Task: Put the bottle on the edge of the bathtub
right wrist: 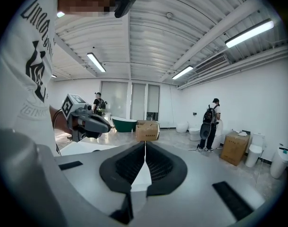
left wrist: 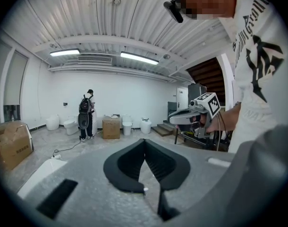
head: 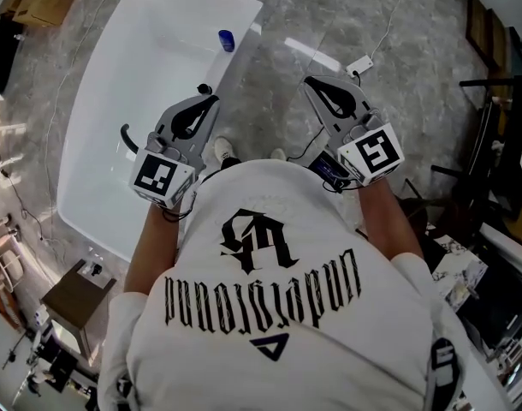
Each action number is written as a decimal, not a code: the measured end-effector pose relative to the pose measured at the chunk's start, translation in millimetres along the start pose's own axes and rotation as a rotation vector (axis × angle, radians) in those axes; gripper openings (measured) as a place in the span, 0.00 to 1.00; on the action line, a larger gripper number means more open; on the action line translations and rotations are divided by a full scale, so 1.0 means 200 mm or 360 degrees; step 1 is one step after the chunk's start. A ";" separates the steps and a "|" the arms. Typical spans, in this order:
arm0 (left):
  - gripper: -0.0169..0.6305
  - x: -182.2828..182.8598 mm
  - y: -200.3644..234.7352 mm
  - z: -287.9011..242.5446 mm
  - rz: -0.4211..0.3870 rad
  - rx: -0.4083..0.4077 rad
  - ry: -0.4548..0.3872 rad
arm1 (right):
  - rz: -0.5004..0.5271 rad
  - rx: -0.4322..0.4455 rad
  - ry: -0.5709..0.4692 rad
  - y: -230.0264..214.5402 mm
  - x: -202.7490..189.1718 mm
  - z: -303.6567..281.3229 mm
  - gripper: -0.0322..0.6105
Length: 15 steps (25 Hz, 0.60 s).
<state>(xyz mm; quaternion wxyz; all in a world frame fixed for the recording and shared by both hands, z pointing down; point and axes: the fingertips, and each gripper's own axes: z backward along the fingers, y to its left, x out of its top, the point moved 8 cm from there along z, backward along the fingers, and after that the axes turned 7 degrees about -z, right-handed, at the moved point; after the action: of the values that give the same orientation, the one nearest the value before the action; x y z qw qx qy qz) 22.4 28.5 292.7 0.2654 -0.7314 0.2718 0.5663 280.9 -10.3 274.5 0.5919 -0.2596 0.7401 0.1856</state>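
Looking done or close to it: the blue bottle (head: 226,39) sits at the far right rim of the white bathtub (head: 124,118), well apart from both tools, though I can't tell whether it's squarely on the edge or just inside it. Left tool (head: 208,101) and right tool (head: 317,86) are both closed tip to tip with nothing between the jaws, left one over the tub's right side, right one over the floor (head: 329,24). If that spot counts, only backing off is left; otherwise regrasp and shift it onto the rim.
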 end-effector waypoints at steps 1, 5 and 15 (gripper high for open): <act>0.05 0.00 -0.04 -0.01 0.0004 0.0012 0.0004 | -0.0001 0.0019 -0.0002 0.00 -0.01 0.03 0.08; 0.05 0.01 -0.19 -0.01 0.0024 0.0063 0.0023 | -0.0005 0.0094 0.0000 0.00 -0.05 0.14 0.08; 0.05 -0.05 -0.46 0.03 0.0084 0.0182 0.0094 | -0.0040 0.0267 0.0034 -0.01 -0.19 0.25 0.08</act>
<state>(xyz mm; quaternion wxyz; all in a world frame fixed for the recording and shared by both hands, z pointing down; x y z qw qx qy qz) 80.8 99.1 309.5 0.2836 -0.7240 0.3306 0.5349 327.0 23.6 299.2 0.6061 -0.2202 0.7560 0.1127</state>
